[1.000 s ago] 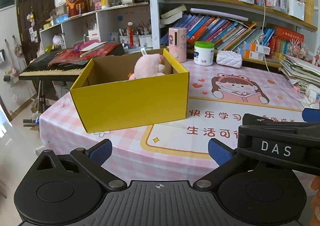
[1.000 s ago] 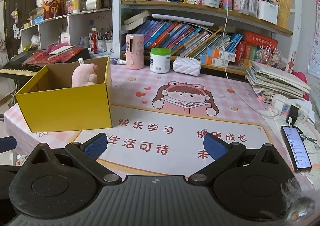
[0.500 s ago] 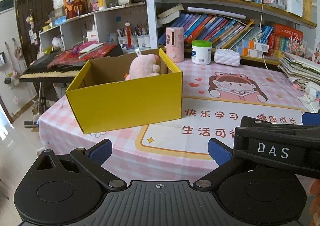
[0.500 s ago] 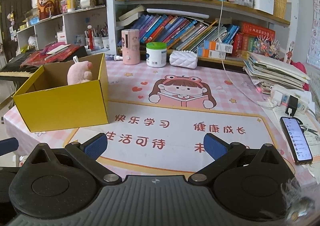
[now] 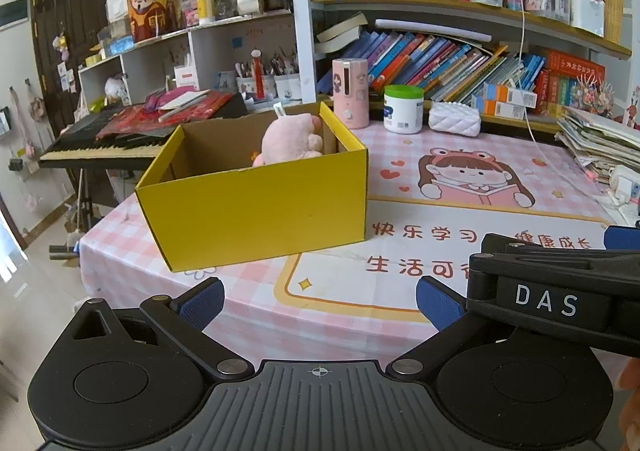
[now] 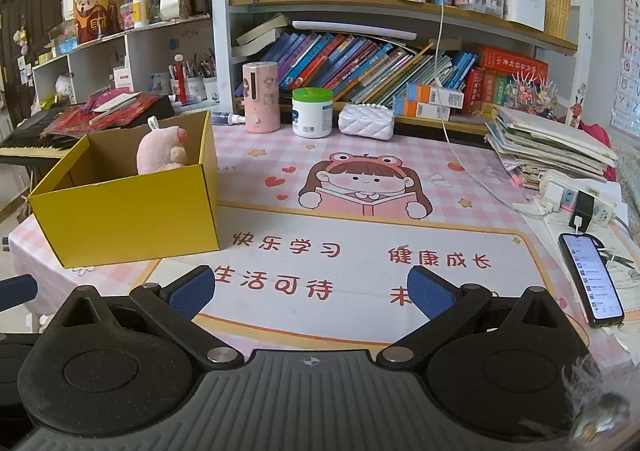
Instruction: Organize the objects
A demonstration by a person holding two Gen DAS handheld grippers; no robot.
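We hold our left claw (image 5: 318, 301) spread wide and empty over the near edge of the desk (image 5: 460, 187). At about eleven o'clock from it stands the yellow box (image 5: 256, 211), open at the top, with the pink plush toy (image 5: 290, 139) inside against its far right corner. At three o'clock the right claw (image 5: 560, 291), marked DAS, overlaps our right finger. Behind the box, near twelve o'clock, stand a pink canister (image 5: 351, 93) and a green-lidded jar (image 5: 403, 109).
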